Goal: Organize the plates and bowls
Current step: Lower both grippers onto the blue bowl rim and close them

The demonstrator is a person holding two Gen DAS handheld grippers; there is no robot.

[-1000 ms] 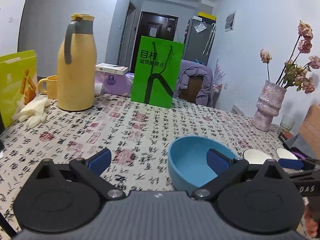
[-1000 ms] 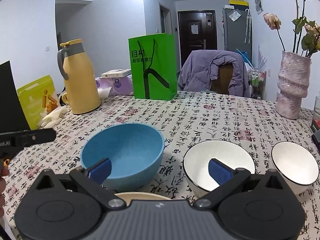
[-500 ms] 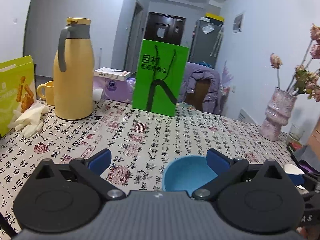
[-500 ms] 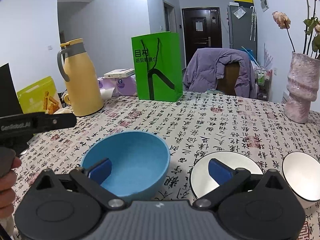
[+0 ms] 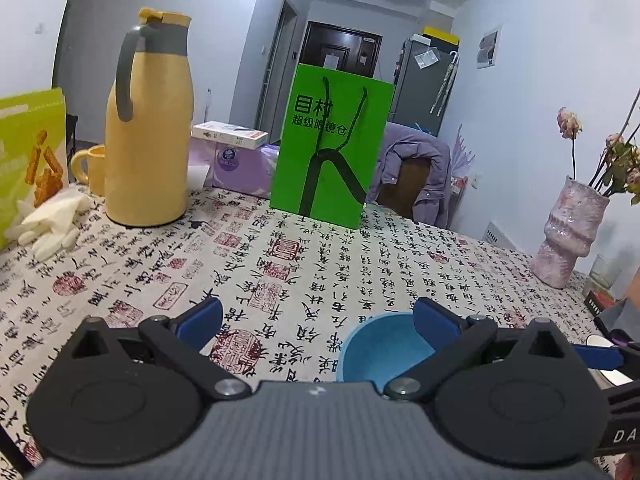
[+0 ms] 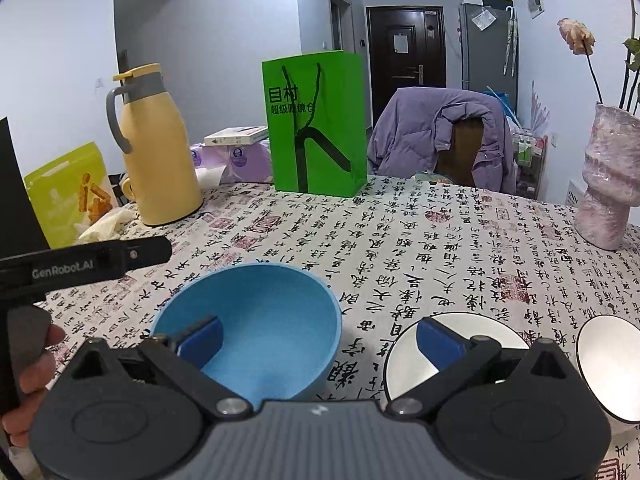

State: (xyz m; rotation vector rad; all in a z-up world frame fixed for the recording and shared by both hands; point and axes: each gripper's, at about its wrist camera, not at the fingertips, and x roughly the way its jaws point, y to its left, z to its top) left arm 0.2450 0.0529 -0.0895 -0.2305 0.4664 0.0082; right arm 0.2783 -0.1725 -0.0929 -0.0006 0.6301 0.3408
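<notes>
**Colleague:** Where are your grippers, and why there?

**Me:** My right gripper (image 6: 318,336) hangs low over the table, fingers spread wide and grasping nothing. Its left pad sits in front of the round sky-blue bowl (image 6: 256,320), its right pad in front of the larger white bowl with a dark rim (image 6: 452,354). I read that as lining up on a rim, probably the blue one, though I can't tell yet which bowl I'm committed to. My left gripper (image 5: 318,320) is also released and empty, held higher and further back, with the blue bowl (image 5: 380,350) at about five o'clock in its view. I'd judge I'm keeping it clear of the working side.

**Colleague:** How many dishes?

**Me:** Three bowls that I can see: one blue, two white. The smaller white bowl (image 6: 608,364) is at three o'clock from the larger, just beside it, cut by the frame edge. All stand upright and separate on the calligraphy-print tablecloth (image 6: 420,248); nothing is nested. I see no plates.

**Colleague:** Anything crowding you?

**Me:** Not near. One tall yellow thermos jug (image 6: 154,144) at ten o'clock, one green paper shopping bag (image 6: 316,124) at twelve, one pink textured vase (image 6: 610,184) at two, all well apart from the bowls.

**Colleague:** Progress?

**Me:** Early, I'd say: no stacking done.
</notes>
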